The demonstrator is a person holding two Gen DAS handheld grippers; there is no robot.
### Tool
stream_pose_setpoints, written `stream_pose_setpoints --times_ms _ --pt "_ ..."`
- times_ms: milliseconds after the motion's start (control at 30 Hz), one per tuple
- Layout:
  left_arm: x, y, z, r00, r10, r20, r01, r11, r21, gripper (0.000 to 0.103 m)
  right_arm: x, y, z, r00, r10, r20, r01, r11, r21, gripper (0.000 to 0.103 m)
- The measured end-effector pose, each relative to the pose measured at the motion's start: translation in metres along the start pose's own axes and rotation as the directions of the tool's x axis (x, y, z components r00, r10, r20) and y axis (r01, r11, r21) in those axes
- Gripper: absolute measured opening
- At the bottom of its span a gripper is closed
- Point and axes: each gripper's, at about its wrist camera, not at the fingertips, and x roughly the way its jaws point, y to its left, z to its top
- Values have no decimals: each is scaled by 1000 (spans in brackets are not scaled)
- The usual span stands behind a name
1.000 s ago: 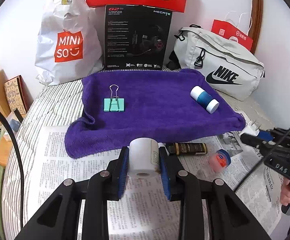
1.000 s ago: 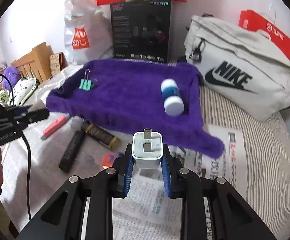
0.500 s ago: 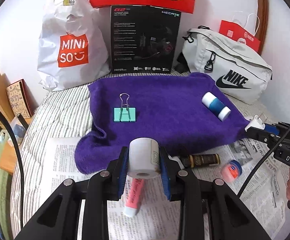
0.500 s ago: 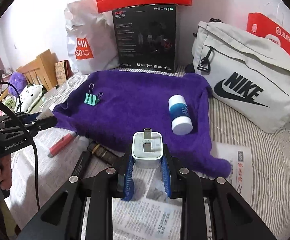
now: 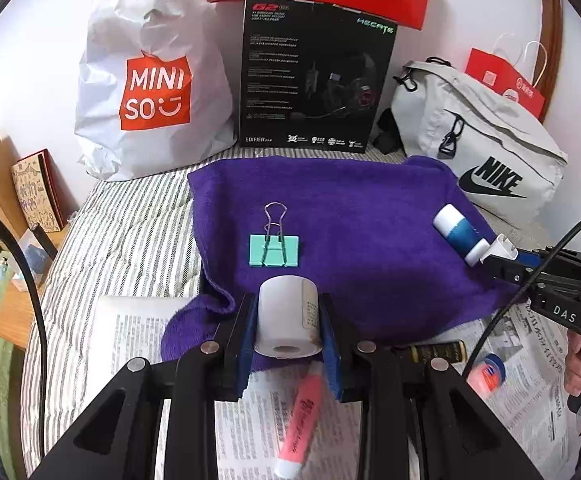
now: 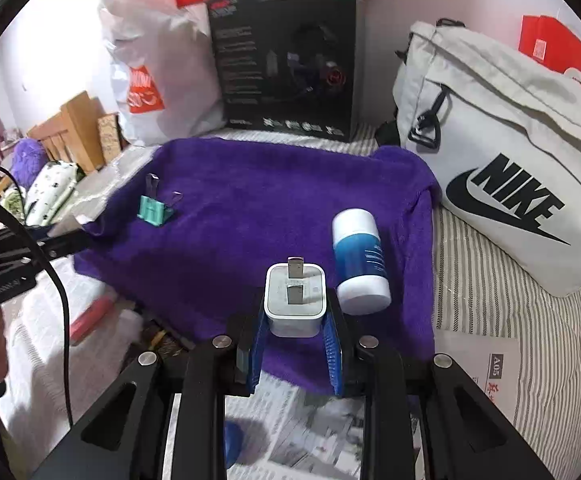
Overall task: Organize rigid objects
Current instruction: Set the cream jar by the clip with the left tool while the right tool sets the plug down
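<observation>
My left gripper [image 5: 288,330] is shut on a small white paper roll [image 5: 288,314], held over the near edge of the purple towel [image 5: 350,220]. My right gripper [image 6: 295,320] is shut on a white plug adapter [image 6: 295,300], prongs up, over the towel's near right part [image 6: 250,220]. On the towel lie a teal binder clip [image 5: 274,250] and a blue-and-white bottle [image 5: 460,234]. In the right wrist view the clip [image 6: 155,210] is far left and the bottle [image 6: 360,260] lies just right of the adapter. The right gripper also shows in the left wrist view [image 5: 502,254].
On the newspaper [image 5: 130,344] in front lie a pink highlighter [image 5: 300,420], a dark tube [image 5: 436,352] and a small red tin [image 5: 486,374]. Behind the towel stand a Miniso bag [image 5: 150,80], a black box [image 5: 314,76] and a grey Nike bag [image 5: 482,140].
Both grippers have moved forward toward the towel with their objects still held. The right gripper now sits next to the bottle; the left gripper has reached the towel's near edge.
</observation>
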Motion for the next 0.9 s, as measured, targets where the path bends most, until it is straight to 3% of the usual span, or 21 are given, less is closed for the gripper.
stream_pose_setpoints --times_ms 300,900 --pt "22 3 8 1000 1 -25 -1 1000 -3 28 30 -16 -5 995 2 -102 1 1000 28 26" --pt "70 5 17 993 49 -108 -49 999 2 28 47 -25 0 985 62 -163 -55 998 43 26"
